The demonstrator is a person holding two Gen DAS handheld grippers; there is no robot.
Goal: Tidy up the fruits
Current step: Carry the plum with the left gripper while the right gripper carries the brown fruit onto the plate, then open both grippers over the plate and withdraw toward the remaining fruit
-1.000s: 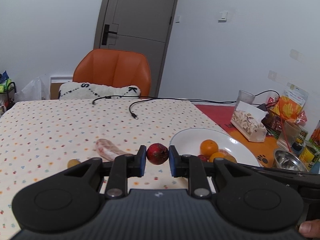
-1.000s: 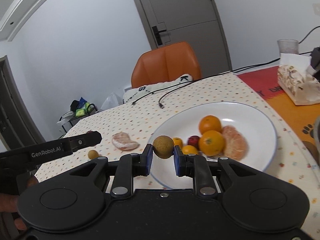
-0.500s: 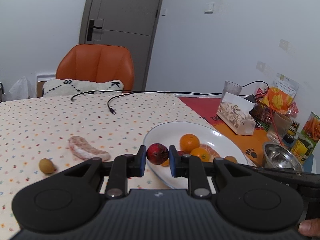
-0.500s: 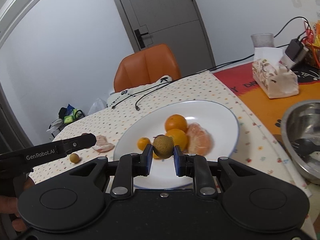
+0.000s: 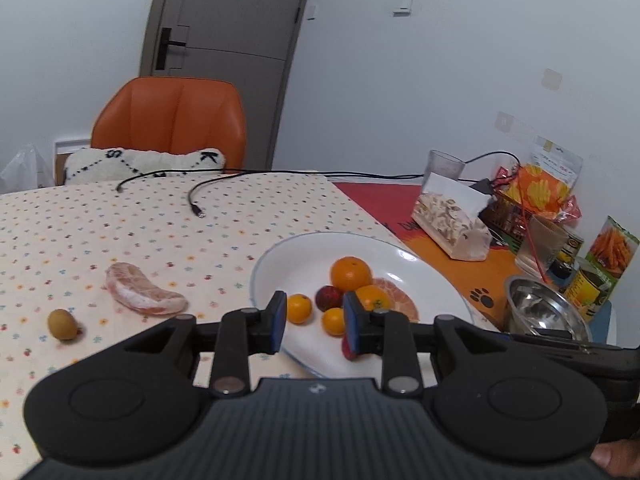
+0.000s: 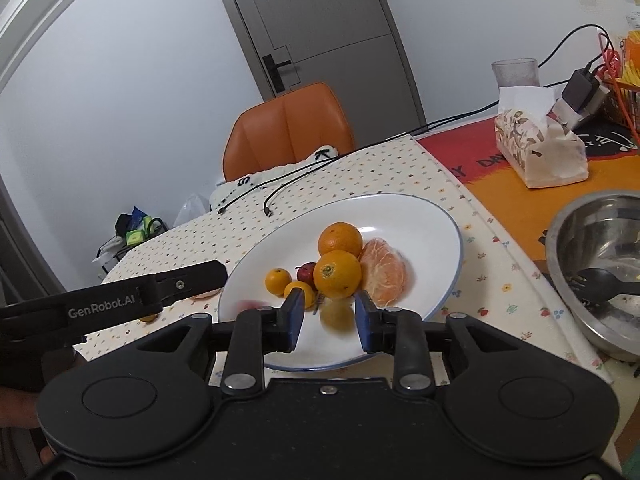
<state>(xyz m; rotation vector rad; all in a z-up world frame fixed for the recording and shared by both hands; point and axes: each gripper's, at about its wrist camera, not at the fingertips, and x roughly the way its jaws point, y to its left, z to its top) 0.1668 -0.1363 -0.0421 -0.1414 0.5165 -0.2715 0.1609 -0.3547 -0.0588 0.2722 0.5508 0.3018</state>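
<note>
on the plate (image 6: pixel 448 224), two oranges (image 6: pixel 340 239), both grippers' jaws released, just opening.

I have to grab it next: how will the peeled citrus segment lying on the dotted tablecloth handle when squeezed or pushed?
The pale pink peeled citrus segment looks soft and membrane-covered, so a hard pinch would probably crush it. Its curved, flat-lying shape suggests it would slide rather than roll on the dotted tablecloth. It is probably light.

Both grippers are matte black plastic. The left gripper (image 5: pixel 314 322) has two round discs on a ribbed housing, silver screws on its arms and blue pads on its fingers (image 5: pixel 277 321). The right gripper (image 6: pixel 329 318) matches it. White "GenRobot.AI" lettering marks the left gripper's side.
</note>
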